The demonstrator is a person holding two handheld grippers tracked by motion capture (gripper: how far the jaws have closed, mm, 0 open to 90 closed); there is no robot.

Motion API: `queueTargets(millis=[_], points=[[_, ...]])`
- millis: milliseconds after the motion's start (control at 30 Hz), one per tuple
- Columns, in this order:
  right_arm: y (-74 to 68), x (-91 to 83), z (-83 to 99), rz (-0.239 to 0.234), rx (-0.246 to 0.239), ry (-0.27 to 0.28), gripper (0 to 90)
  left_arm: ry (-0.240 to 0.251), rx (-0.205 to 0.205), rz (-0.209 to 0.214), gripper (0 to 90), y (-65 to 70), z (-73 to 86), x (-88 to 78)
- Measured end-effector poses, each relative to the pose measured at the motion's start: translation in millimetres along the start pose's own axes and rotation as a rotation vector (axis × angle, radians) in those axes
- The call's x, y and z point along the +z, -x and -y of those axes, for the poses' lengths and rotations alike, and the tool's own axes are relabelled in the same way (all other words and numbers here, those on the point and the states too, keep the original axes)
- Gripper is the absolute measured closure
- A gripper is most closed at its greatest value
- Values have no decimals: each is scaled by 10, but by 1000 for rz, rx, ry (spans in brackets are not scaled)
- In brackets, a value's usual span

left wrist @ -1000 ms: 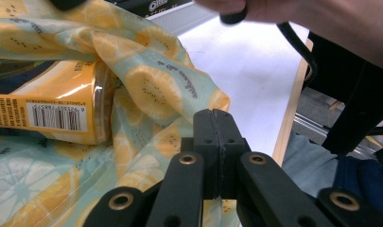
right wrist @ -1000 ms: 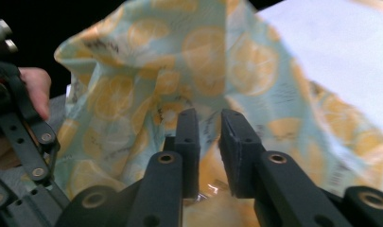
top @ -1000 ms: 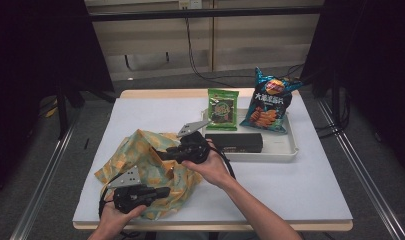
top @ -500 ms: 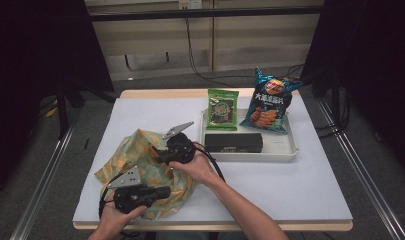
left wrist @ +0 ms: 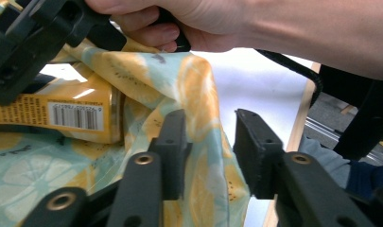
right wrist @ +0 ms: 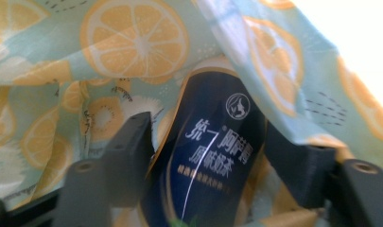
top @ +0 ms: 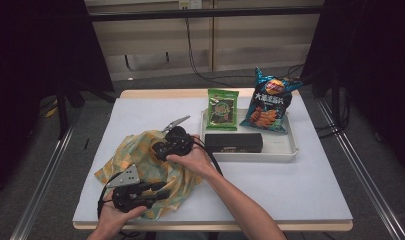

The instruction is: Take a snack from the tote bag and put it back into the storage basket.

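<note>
left claw [left wrist: 208, 156] apart, cloth [left wrist: 198, 94] between | right claw [right wrist: 213, 161] apart – bottle [right wrist: 213, 156] between

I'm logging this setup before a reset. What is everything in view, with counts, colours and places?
cloth bag: 1, pale green with yellow citrus print, table front left
bottle: 1, yellow and dark blue label, lying inside the bag
tray: 1, white, table back right
green packet: 1, at tray's back left
crisp bag: 1, blue, at tray's back right
black box: 1, in tray's front
table: 1, white
left gripper: 1, black, jaws opening astride the bag's edge
right gripper: 1, black, jaws opening around the bottle
</note>
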State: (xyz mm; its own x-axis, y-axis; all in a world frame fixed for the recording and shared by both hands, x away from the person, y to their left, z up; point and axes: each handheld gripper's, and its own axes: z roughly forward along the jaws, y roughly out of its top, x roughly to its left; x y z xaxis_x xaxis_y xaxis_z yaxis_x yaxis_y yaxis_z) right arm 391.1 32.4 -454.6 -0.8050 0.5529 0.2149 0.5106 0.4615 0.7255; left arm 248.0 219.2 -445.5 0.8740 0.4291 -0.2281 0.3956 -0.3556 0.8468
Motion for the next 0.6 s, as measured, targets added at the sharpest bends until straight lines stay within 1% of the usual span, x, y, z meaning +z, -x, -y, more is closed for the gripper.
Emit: queueTargets(millis=[67,100,133,167,200,300,400,600], points=[[5,38,-19,3,2,-22,290,-3,3,-8,580,-5,0,-11],[14,61,-24,-1,7,-23,282,-5,1,-15,578,-8,0,-21],[24,83,-33,3,14,-35,280,5,-4,-11,577,-9,3,-19],[38,92,-38,0,12,-37,279,2,-3,-14,573,-13,3,-25],[47,106,-47,-1,19,-38,275,4,-2,-15,569,-16,1,-29],[53,159,-87,5,20,-70,252,3,-1,-12,568,-23,1,-28],[35,214,-140,22,26,-109,241,4,-2,-13,564,-23,1,-29],[34,300,-199,31,41,-150,235,6,-1,-17,564,-27,0,-34]])
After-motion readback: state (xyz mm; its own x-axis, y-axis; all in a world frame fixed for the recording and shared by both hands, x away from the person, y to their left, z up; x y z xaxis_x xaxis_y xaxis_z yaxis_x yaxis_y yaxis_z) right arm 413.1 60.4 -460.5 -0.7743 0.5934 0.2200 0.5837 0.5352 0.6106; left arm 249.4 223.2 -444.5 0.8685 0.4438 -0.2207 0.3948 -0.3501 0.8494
